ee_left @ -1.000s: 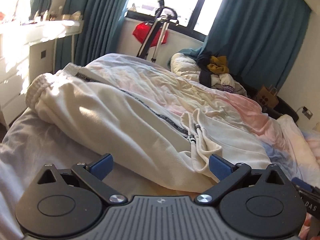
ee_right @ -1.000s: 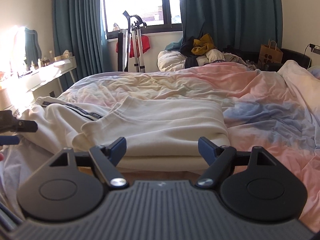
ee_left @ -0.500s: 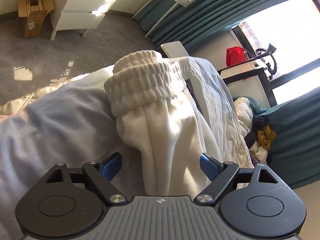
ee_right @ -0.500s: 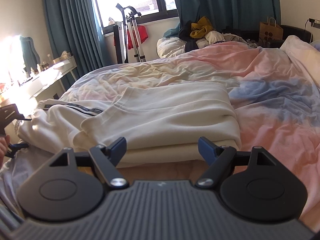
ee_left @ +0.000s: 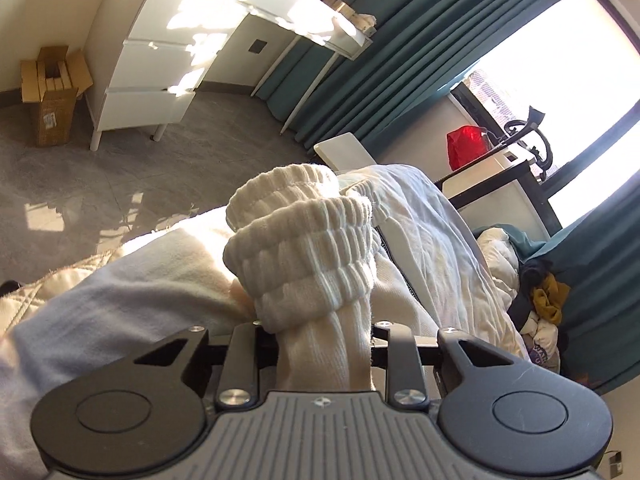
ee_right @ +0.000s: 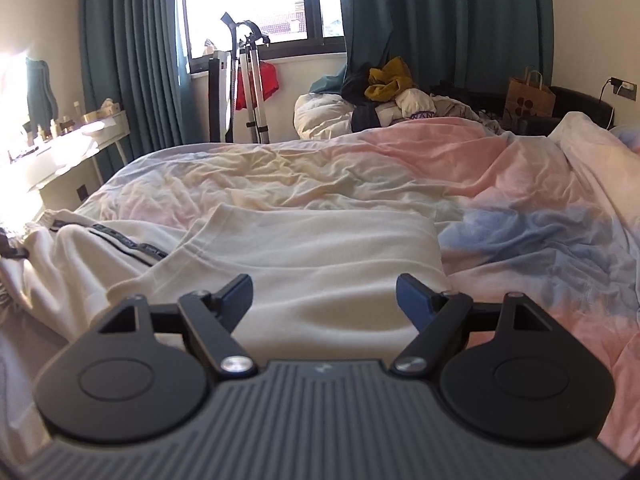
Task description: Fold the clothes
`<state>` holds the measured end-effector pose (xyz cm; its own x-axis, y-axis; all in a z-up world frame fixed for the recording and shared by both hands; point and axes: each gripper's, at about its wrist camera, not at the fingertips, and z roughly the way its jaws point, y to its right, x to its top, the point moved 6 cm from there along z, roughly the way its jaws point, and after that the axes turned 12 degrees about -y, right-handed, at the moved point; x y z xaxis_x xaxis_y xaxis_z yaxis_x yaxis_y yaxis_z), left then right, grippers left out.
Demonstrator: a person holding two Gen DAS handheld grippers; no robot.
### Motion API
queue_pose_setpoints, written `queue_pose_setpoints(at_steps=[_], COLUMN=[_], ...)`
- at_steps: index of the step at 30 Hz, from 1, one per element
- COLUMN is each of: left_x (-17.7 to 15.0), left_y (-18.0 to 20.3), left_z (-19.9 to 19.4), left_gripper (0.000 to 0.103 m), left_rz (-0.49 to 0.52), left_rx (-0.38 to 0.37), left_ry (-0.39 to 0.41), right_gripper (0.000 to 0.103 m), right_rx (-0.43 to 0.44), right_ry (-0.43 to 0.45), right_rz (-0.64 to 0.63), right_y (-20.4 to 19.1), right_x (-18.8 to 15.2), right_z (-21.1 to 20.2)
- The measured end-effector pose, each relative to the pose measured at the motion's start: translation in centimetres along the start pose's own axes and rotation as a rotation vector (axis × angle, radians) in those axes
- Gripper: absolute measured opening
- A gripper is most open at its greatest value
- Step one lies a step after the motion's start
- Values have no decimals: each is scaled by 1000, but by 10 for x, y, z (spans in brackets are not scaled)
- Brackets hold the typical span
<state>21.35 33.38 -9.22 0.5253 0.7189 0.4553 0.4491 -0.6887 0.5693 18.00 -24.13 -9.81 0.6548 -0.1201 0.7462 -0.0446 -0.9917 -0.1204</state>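
Cream sweatpants (ee_right: 120,256) with a dark side stripe lie across the near part of the bed, folded over at their right half (ee_right: 320,256). In the left wrist view my left gripper (ee_left: 324,344) is shut on the leg just below its ribbed cuffs (ee_left: 304,248), at the bed's left edge. My right gripper (ee_right: 324,296) is open and empty, low over the folded part of the pants.
The bed has a pink, blue and yellow duvet (ee_right: 500,200). A pile of clothes (ee_right: 384,96) and a paper bag (ee_right: 530,96) sit behind it. A white drawer unit (ee_left: 148,76), a desk (ee_left: 304,16) and a cardboard box (ee_left: 52,92) stand left of the bed.
My left gripper swung to the cuff end of the pants and closed on the leg below the cuffs. My right gripper stayed open and moved slightly closer over the folded part.
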Motion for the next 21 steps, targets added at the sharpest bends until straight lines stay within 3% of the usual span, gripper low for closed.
queue_pose_setpoints(at_steps=[3,9,14,21], left_x=[-4,-25,-63,-139], left_y=[28,118,220,356], left_z=[-14,-67,-104,-110], left_gripper=[18,16,15,14], left_rz=[108,314,485,616], left_rx=[0,-100,-185,-263], left_ry=[70,243,333,348], right_gripper=[80,82,80,80], right_rx=[18,-22,71,40], right_ry=[-52,-180,-117,26], right_rz=[27,-79,124,456], right_y=[0,-9,18,101], right_x=[5,-22,-6,8], right_z=[26,68,40,-3])
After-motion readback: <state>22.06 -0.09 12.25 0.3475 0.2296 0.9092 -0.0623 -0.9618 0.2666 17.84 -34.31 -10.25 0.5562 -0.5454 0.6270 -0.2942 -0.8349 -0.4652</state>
